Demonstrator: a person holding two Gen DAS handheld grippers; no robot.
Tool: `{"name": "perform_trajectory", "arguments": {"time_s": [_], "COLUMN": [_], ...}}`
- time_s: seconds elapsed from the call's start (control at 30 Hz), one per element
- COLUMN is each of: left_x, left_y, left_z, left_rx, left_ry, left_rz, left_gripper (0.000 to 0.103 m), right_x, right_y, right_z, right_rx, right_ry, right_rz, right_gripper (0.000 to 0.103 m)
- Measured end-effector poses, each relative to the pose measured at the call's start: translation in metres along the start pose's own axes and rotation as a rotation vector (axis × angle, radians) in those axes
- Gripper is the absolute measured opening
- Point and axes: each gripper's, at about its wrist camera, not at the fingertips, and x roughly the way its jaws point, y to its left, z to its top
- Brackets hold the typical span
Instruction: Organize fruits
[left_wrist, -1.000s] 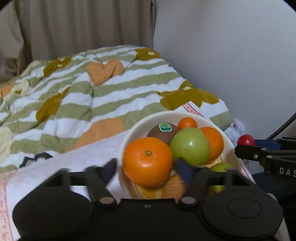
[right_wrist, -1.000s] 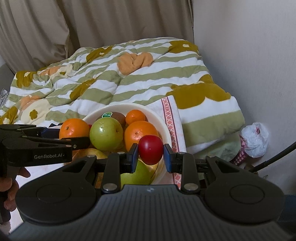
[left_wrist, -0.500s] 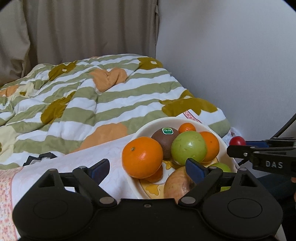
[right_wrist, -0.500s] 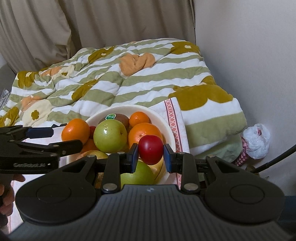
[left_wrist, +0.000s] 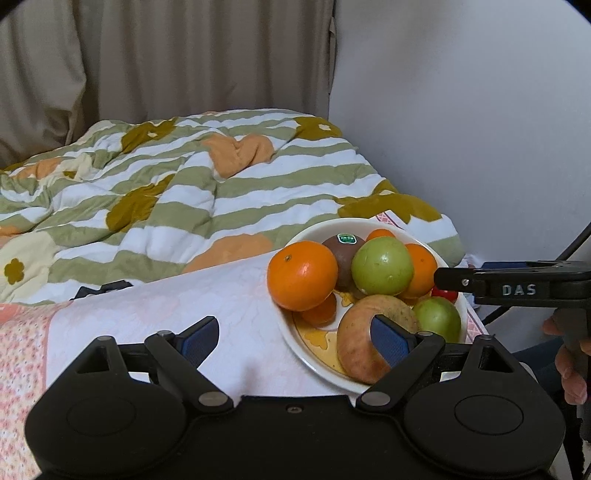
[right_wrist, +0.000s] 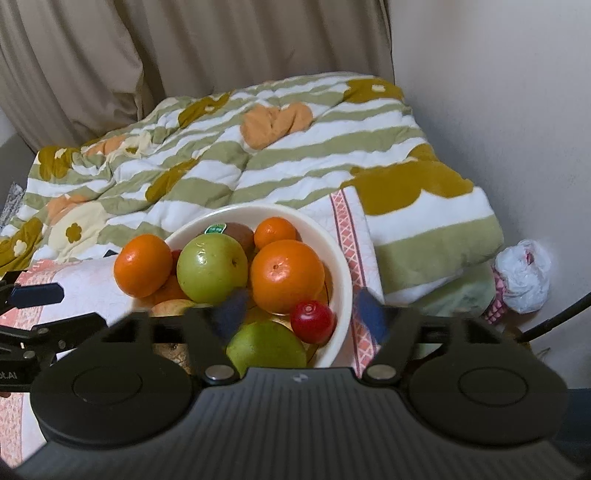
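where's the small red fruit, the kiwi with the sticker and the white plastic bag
small red fruit (right_wrist: 312, 320), right wrist view, its front
kiwi (left_wrist: 337, 254), left wrist view, brown skin below the sticker
white plastic bag (right_wrist: 522, 275), right wrist view, its middle

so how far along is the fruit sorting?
Done: the bowl is piled with oranges, green apples and a kiwi. In hand: the right tool has just been opening, with the small red fruit lying loose in the bowl. Left: nothing visible outside; the left tool is open, empty.

The right gripper (right_wrist: 299, 314) has just opened, jaws now wide. The small red fruit (right_wrist: 312, 321), previously clamped, now rests in the bowl (right_wrist: 341, 288).
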Motion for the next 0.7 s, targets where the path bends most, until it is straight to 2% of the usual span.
{"name": "perform_trajectory", "arguments": {"time_s": [0.17, 0.37, 0.7], "left_x": [-0.018, -0.061, -0.159], "left_y": [-0.001, -0.003, 0.006], "left_z": [-0.009, -0.017, -0.040], "left_rx": [-0.019, -0.048, -0.115], "left_ry": [-0.029, -0.104, -0.242], "left_rz": [0.017, 0.054, 0.188], "left_gripper": [0.092, 0.092, 0.094], "right_x": [-0.015, -0.055, -0.130], "right_y": [0.001, 0.014, 0.079], "right_z": [-0.004, -0.004, -0.009], "right_rx": [-0.016, -0.065, -0.211], "right_ry": [-0.014, -0.068, -0.139], "right_rz": [0.010, 0.024, 0.081], "right_gripper": [0.095, 0.095, 0.095]}}
